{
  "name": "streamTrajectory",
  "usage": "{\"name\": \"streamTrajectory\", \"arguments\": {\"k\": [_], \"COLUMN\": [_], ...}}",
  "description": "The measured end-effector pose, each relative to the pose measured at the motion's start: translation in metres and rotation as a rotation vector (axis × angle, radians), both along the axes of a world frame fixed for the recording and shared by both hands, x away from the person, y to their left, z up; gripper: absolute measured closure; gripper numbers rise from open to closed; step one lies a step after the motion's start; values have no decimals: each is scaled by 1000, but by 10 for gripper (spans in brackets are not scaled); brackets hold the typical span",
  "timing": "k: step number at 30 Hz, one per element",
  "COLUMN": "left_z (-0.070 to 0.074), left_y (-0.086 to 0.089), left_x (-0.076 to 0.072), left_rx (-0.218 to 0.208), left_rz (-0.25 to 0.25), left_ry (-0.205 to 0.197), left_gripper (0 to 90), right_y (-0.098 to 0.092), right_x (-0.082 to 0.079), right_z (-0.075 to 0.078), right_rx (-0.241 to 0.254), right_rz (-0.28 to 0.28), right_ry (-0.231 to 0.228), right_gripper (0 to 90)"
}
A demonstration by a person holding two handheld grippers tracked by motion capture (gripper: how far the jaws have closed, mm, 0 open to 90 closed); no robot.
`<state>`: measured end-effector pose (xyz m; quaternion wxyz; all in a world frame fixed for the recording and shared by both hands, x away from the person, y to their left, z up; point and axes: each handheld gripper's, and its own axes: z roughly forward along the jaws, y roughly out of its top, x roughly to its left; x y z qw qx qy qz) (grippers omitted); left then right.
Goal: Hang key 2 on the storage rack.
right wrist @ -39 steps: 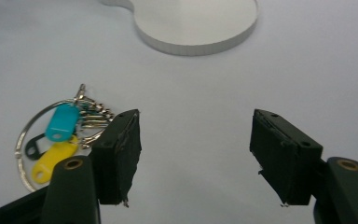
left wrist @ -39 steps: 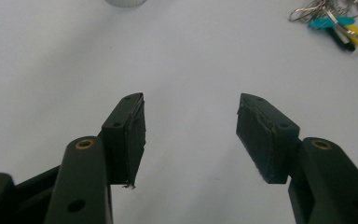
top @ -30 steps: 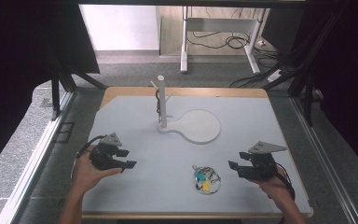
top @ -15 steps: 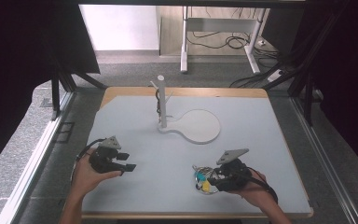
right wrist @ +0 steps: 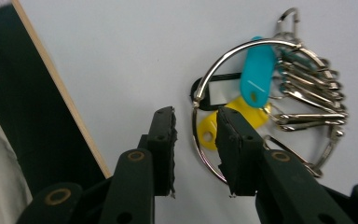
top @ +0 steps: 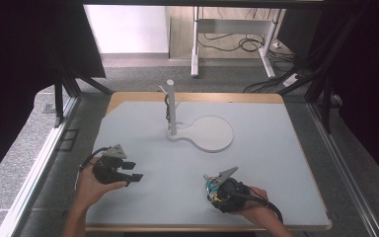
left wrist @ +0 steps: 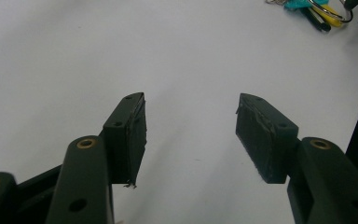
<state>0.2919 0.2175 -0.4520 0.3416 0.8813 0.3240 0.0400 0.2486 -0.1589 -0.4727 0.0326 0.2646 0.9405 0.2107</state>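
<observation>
Moved inward from the table's right side, the right gripper has been closing its jaws astride the key ring without pinching it yet, left gripper open.

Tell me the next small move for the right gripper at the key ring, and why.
Probably keep closing. The right gripper has its jaws astride the left arc of the big metal ring of the key bunch, and they have just been closing, yet a gap still shows beside the wire. The ring lies flat on the table, so pinching comes before lifting.
</observation>
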Motion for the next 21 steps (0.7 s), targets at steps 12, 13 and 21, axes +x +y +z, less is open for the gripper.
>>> {"name": "streamTrajectory", "arguments": {"k": [12,13,21], "left_z": [-3,-5,-9], "left_y": [10,12,12], "left_x": [3,4,6], "left_rx": [-56,-54,-48], "left_rz": [-3,6,15], "left_ry": [32,39,45], "left_gripper": [433,433,435], "right_y": [14,15,18], "right_x": [-1,-1,2], "right_z": [-8,-8,-7], "right_rx": [-73,-81,-111], "right_rz": [37,35,17], "right_ry": [-17,-22,-34], "right_gripper": [732,739,851]}}
